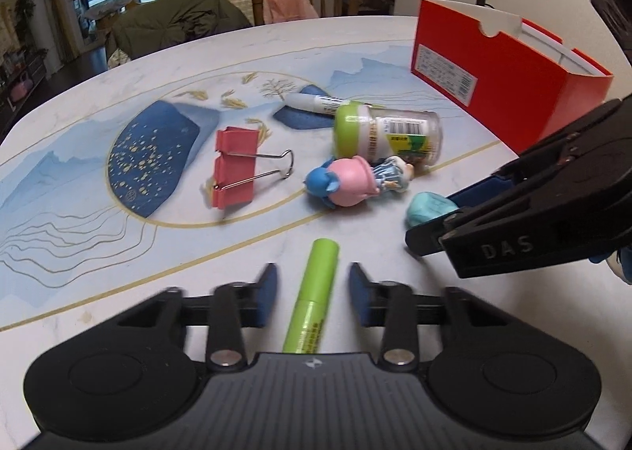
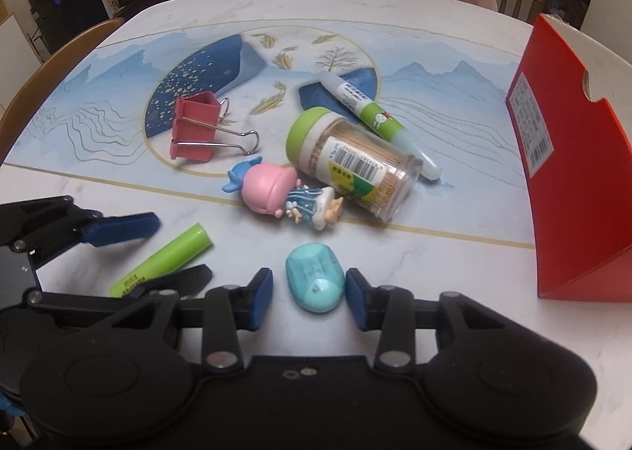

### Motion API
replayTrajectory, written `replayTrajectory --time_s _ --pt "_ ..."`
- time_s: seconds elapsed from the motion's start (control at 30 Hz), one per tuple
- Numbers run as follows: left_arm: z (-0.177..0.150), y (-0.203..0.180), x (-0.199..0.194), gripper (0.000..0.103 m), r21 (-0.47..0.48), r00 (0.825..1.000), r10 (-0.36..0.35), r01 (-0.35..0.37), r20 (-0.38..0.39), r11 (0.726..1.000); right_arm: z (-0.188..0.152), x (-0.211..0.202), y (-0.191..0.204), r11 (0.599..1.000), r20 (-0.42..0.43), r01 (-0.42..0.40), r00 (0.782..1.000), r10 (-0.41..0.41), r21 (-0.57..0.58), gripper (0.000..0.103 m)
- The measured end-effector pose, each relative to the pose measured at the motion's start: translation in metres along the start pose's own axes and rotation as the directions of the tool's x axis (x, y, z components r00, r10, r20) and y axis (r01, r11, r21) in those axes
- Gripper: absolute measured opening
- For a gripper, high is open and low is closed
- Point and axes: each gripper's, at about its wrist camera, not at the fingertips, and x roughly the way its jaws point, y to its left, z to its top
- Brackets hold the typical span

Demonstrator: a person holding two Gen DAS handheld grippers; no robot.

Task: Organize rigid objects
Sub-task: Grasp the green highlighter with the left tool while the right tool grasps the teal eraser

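Starting at the far left, a red binder clip (image 1: 237, 165) is lying on the desk (image 1: 79, 284), ahead and to the left of the left tool (image 1: 312, 284), with its wire handles pointing right.

The left tool is pointing steeply down at the desk and is standing open. A green marker (image 1: 316, 292) is lying flat between its blue pads (image 1: 266, 292), running along the tool's line, with its capped end reaching ahead of the fingertips. A strip of desk is showing on each side of the marker, so the pads are not pressing on it.

Ahead and to the right of the left tool, a pink-hatted figurine (image 1: 351, 181) is lying on its side. Just beyond it, a toothpick jar (image 1: 387, 134) with a green lid is also lying on its side, close against the figurine. A white pen with a green band (image 2: 367, 110) is lying behind the jar.

The right tool (image 2: 310, 284) is working close beside the left one and is also tilted down. A small teal oval object (image 2: 314, 280) is sitting on the desk between its pads. The right pad is standing very near it, a narrow gap is showing at the left pad, and no grip is evident.

A red box (image 2: 572, 173) is standing open-topped at the far right, ahead of the right tool.
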Motion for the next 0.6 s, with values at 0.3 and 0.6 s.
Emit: replayTrajectory --time_s 0.3,0.6 --pt "0.002 -0.004 -0.002 0.016 -0.003 1.000 -0.009 0.009 -0.017 1.000 -0.005 -0.007 0.001 1.000 0.015 0.008 1.000 -0.009 0.008 0.029" --pt "0.011 0.001 -0.022 0.016 -0.083 0.998 -0.061 0.059 -0.014 0.995 -0.014 -0.042 -0.007 0.998 0.055 0.006 0.998 -0.010 0.061 0.029"
